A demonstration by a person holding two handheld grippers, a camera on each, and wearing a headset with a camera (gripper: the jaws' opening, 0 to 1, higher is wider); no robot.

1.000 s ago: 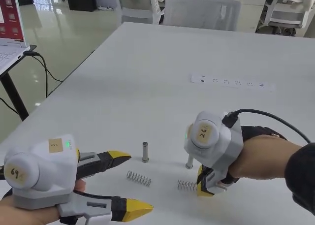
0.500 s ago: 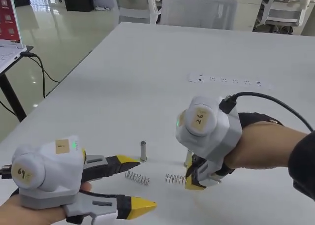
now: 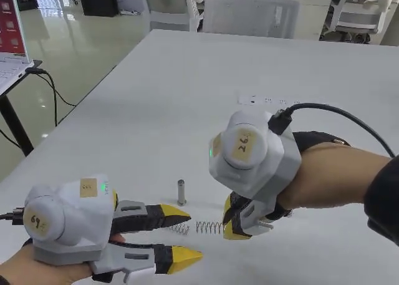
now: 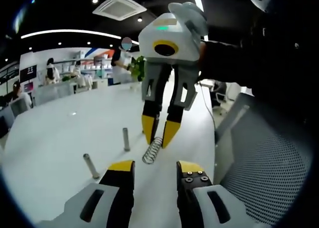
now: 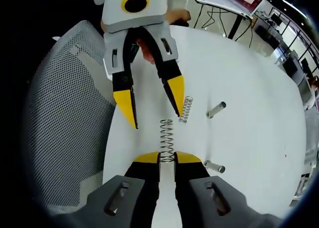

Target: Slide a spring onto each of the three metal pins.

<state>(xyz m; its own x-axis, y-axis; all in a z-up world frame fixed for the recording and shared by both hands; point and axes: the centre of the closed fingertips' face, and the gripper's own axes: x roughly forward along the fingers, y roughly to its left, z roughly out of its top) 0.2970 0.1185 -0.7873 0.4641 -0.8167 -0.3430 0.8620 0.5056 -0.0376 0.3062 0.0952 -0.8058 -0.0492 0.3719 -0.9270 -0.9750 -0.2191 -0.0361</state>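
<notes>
My right gripper (image 3: pixel 232 226) (image 5: pixel 168 158) is shut on one end of a small steel spring (image 3: pixel 211 226) (image 5: pixel 167 135). The spring sticks out level towards my left gripper (image 3: pixel 184 233) (image 4: pixel 155 167), which stands open just in front of it. A second spring (image 5: pixel 186 108) (image 3: pixel 181 229) lies on the white table (image 3: pixel 187 110), partly behind the left gripper's upper jaw. One upright metal pin (image 3: pixel 181 191) stands just beyond the springs. Two pins (image 4: pixel 126 138) (image 4: pixel 90 165) show in the left gripper view, and two pins (image 5: pixel 216 109) (image 5: pixel 214 166) in the right gripper view.
A white power strip (image 3: pixel 268 101) lies further back on the table. A black cable (image 3: pixel 336 113) runs from the right gripper over the person's sleeve. A grey mesh chair (image 3: pixel 249 14) stands at the far edge, and a laptop (image 3: pixel 9 35) sits on a side stand at the left.
My right gripper has moved left with the spring, which now hangs off the table. The left gripper has moved right, towards the spring's free end.
</notes>
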